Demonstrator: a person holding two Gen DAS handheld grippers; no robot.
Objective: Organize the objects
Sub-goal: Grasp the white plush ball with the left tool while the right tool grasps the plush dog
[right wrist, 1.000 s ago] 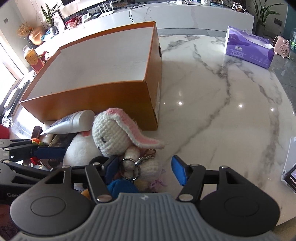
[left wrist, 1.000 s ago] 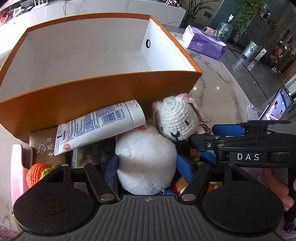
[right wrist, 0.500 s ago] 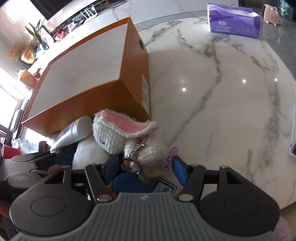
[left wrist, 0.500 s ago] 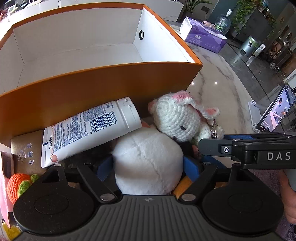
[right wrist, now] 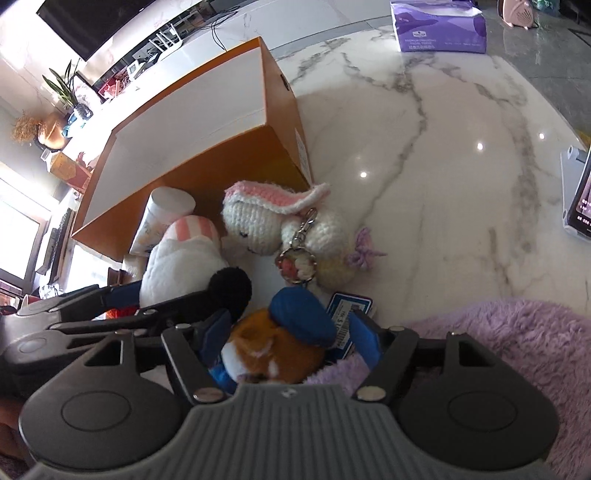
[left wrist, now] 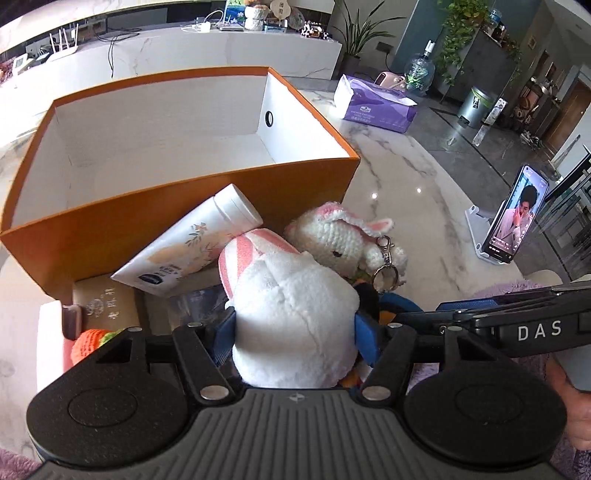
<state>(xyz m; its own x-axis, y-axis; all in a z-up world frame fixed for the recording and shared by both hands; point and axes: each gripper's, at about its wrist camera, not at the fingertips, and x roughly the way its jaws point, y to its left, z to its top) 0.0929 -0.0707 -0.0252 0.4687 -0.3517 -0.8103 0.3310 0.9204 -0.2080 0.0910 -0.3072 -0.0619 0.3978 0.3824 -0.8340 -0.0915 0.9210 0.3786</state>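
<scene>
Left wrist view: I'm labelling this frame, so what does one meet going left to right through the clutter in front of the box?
Orange crochet piece → lotion tube → white plush toy held in the left gripper → crochet bunny → phone on its stand.

A lived-in home: marble tabletop (left wrist: 399, 177), purple tissue pack (left wrist: 373, 107), potted plants (left wrist: 354, 33), Wi-Fi router (left wrist: 62, 40), water jug (left wrist: 421, 70).

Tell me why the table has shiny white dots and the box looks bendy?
Right wrist view: the dots are lamp glare on the polished marble table. Left wrist view: the fisheye lens curves the orange box; its edges bow, and the same glare dots show near the phone.
</scene>
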